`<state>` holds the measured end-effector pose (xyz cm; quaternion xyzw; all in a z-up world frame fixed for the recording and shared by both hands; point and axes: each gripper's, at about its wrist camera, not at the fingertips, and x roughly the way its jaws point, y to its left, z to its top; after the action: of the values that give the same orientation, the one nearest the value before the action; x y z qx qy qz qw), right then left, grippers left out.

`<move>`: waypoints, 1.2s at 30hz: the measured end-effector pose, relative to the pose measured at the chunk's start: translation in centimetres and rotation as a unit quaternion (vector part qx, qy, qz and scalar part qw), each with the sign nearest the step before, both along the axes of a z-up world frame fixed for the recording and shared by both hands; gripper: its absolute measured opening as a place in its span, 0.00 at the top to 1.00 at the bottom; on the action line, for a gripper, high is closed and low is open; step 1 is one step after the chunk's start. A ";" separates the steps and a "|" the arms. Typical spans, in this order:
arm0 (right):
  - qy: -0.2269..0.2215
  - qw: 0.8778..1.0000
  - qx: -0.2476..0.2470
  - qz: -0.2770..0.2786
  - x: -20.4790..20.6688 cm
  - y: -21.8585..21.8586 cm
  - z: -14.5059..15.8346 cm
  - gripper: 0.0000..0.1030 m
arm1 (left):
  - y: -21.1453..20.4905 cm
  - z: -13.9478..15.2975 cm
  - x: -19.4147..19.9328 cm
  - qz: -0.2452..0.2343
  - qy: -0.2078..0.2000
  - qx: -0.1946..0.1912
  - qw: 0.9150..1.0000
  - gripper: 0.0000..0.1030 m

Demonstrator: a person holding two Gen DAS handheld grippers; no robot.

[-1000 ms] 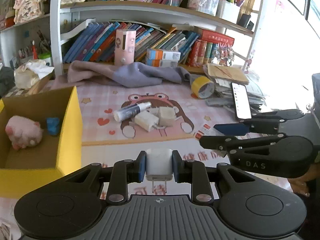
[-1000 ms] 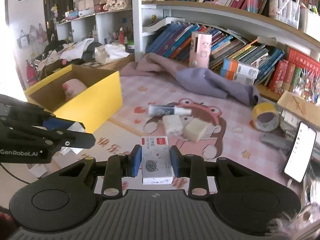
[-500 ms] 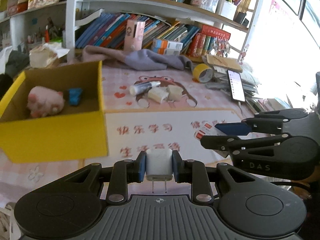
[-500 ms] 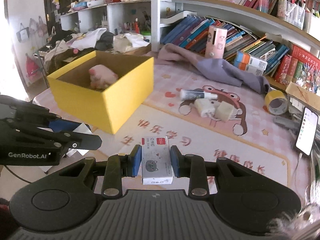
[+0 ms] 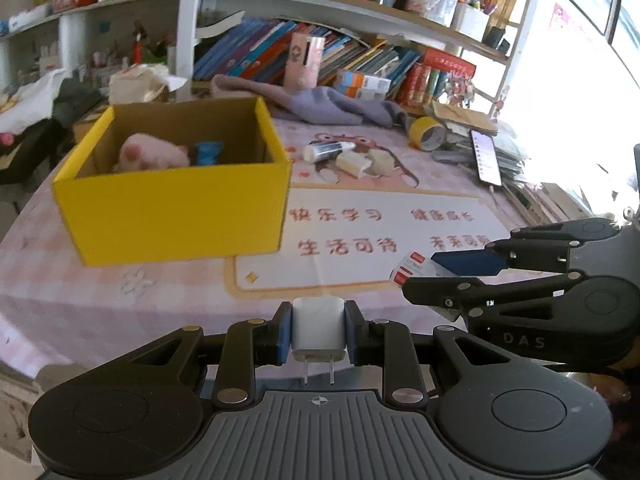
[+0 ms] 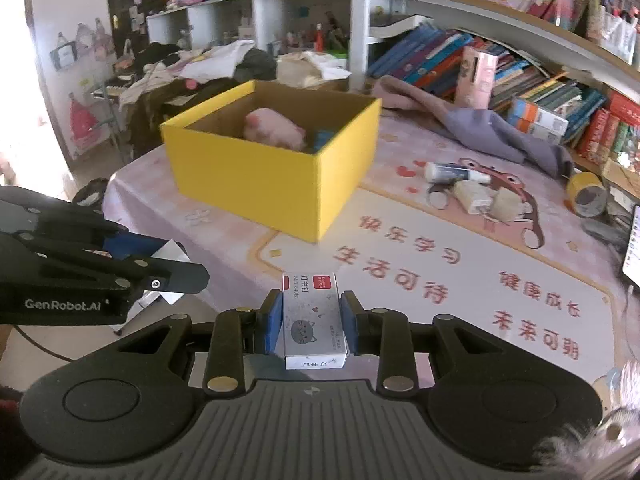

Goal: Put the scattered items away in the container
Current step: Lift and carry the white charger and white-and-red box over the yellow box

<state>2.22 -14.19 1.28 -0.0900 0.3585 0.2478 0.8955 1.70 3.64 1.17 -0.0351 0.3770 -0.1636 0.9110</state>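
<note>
Both grippers are pulling back from the counter, so the yellow box is now lying ahead of them (ready for drop-offs). The left gripper is clamping a white charger, prongs pointing toward the camera. The right gripper is pinching a staple box, long axis running forward.

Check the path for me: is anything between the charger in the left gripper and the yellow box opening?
Nothing visible blocks it. The left gripper holds the white charger over bare tablecloth, and the yellow box stands ahead and to the left with its top open. Only its near wall must be cleared; the pink plush inside leaves room.
</note>
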 end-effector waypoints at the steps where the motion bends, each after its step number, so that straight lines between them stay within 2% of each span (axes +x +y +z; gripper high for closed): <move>1: 0.001 1.000 0.000 0.003 -0.2 0.4 0.0 0.72 | 0.4 0.0 -0.3 0.004 0.000 -0.001 1.000 0.76; 11: -0.001 0.999 -0.007 0.036 -1.7 4.0 0.3 0.72 | 3.2 0.2 -2.0 0.026 -0.007 -0.008 1.000 0.76; 22: 0.004 0.997 -0.011 0.079 -1.8 6.8 0.3 0.72 | 5.5 -0.2 -2.8 0.060 0.006 -0.016 0.998 0.76; 29: 0.007 0.994 -0.014 0.107 -0.8 8.1 0.2 0.72 | 6.2 -0.6 -2.4 0.073 0.017 -0.015 0.997 0.76; 36: -0.001 0.992 -0.012 0.124 1.4 9.0 0.1 0.72 | 7.3 -0.3 -0.2 0.092 0.005 -0.009 0.996 0.76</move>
<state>3.58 -5.21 1.42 -0.1445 0.3464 0.3526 0.8572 1.48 10.98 0.85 -0.0786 0.3751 -0.0820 0.9200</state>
